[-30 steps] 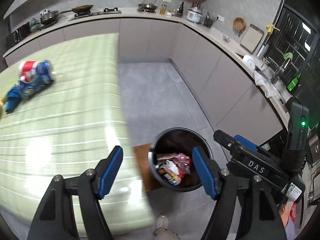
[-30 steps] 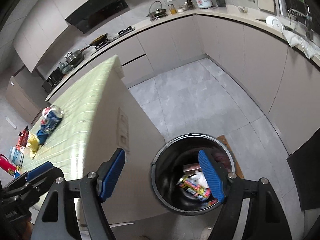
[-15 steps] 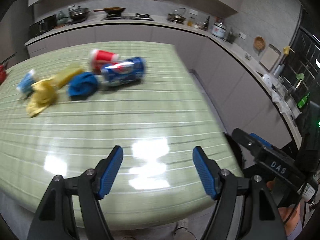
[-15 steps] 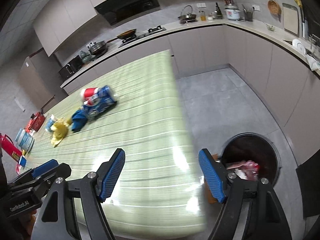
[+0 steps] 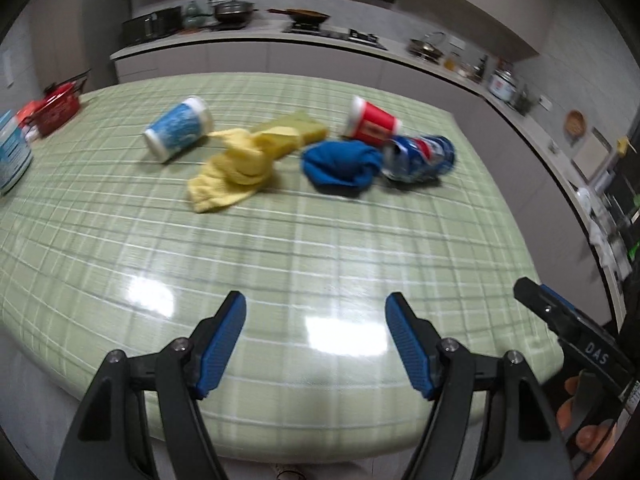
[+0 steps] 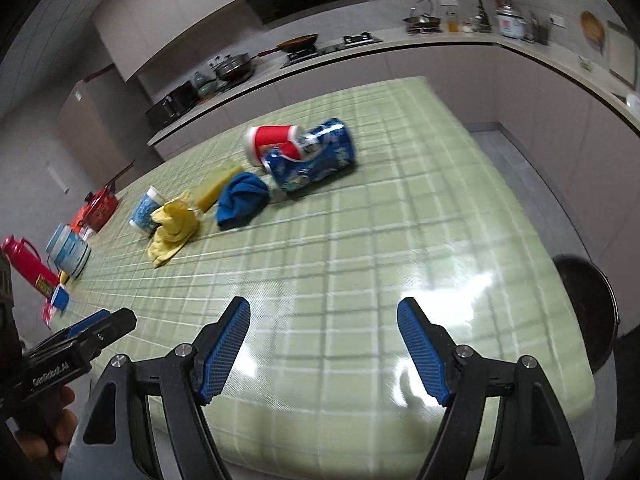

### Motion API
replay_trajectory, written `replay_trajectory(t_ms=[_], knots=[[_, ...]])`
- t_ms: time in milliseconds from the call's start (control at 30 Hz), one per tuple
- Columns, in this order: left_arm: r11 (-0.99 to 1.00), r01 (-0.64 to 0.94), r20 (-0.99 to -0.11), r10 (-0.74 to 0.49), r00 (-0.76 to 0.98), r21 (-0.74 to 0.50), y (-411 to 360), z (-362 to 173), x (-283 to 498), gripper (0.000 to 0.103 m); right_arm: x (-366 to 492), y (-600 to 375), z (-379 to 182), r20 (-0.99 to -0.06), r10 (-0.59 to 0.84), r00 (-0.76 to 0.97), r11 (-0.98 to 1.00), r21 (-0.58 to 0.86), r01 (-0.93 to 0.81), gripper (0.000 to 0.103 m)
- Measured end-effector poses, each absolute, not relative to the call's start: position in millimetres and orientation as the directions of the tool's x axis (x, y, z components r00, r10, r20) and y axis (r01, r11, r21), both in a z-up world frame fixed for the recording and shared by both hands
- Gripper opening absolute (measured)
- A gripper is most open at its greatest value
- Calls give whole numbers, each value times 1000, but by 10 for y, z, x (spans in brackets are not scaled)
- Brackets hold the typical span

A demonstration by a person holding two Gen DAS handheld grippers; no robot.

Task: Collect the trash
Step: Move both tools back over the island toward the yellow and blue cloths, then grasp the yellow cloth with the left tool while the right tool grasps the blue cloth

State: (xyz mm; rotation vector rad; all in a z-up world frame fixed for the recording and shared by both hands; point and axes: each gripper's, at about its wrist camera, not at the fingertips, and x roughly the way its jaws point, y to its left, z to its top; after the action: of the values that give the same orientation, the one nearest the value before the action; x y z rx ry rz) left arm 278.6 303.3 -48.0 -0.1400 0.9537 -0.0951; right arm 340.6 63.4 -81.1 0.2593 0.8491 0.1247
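Tongs on both sides are hanging partly open with nothing between the blue pads: left tongs (image 5: pixel 314 336) and right tongs (image 6: pixel 323 344) are both hovering over the bare near edge of the green checked worktop (image 5: pixel 320 248), touching nothing. Trash is sitting well ahead in a loose row. Crushed blue can (image 5: pixel 418 158) is lying on its side, long axis running left to right, touching the red cup (image 5: pixel 372 122) tipped over behind it. Blue cloth (image 5: pixel 340 164) is bunching up just beside the can, then yellow cloth (image 5: pixel 240 168), then blue-and-white cup (image 5: pixel 178 128) lying on its side, pointing diagonally. Black bin (image 6: pixel 588 312) is peeking out past the worktop's right edge.
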Motion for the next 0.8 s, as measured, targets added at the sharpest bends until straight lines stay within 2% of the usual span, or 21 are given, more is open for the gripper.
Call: replay_trajectory(t_ms=[467, 800], knots=[[984, -135, -817, -19, 576, -118, 3425, -593, 3422, 73, 4283, 1024, -862, -698, 342, 629, 937, 299, -178, 78], [993, -77, -818, -26, 574, -86, 3457, -614, 3836, 73, 4631, 1178, -908, -710, 340, 617, 939, 296, -177, 78]])
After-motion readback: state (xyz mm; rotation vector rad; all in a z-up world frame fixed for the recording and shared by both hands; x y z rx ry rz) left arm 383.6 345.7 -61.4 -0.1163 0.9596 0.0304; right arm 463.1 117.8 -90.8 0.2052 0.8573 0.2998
